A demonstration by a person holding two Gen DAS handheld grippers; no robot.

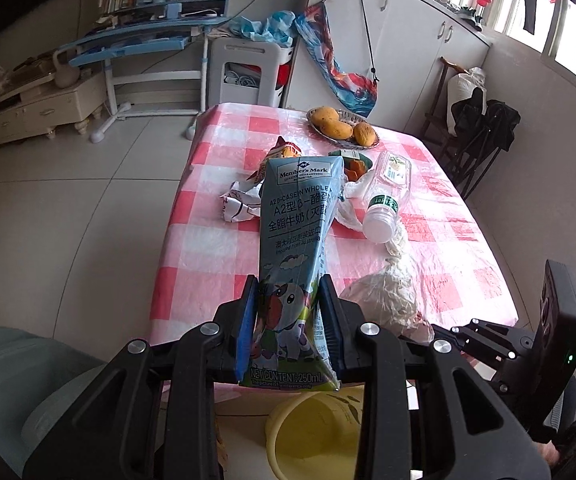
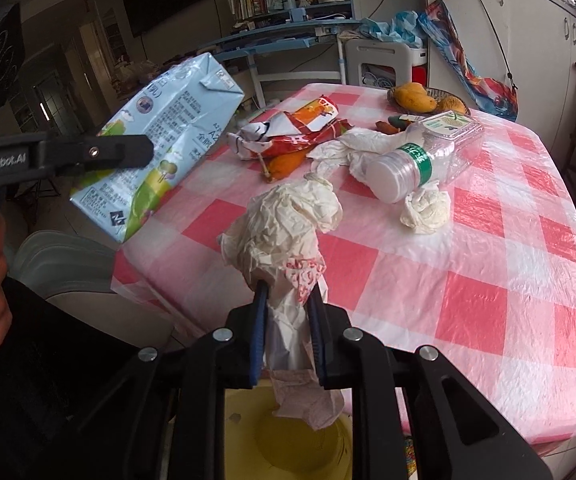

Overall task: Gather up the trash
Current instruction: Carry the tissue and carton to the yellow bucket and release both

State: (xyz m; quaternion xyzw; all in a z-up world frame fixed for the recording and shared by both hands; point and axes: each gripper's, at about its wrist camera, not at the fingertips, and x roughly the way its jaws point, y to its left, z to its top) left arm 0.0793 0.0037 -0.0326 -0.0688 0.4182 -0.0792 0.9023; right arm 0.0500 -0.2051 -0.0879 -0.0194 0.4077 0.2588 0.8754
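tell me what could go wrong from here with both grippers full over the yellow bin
1. The right gripper pinches only the narrow end of the crumpled paper wad; its bulk may tear off and miss the yellow bin.
2. The left gripper holds the milk carton by its bottom end, so it could swing or drip leftovers.

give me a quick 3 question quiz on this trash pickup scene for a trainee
1. True or false: the left claw is shut on the milk carton.
2. What does the right claw hold? A) plastic bottle B) crumpled paper C) mango
3. Fill in: the yellow ____ sits below both claws, off the table edge.

Key
1. True. Its pads press the carton's lower end.
2. B. The crumpled paper is pinched between its pads, while the plastic bottle lies on the checked tablecloth.
3. Bin.
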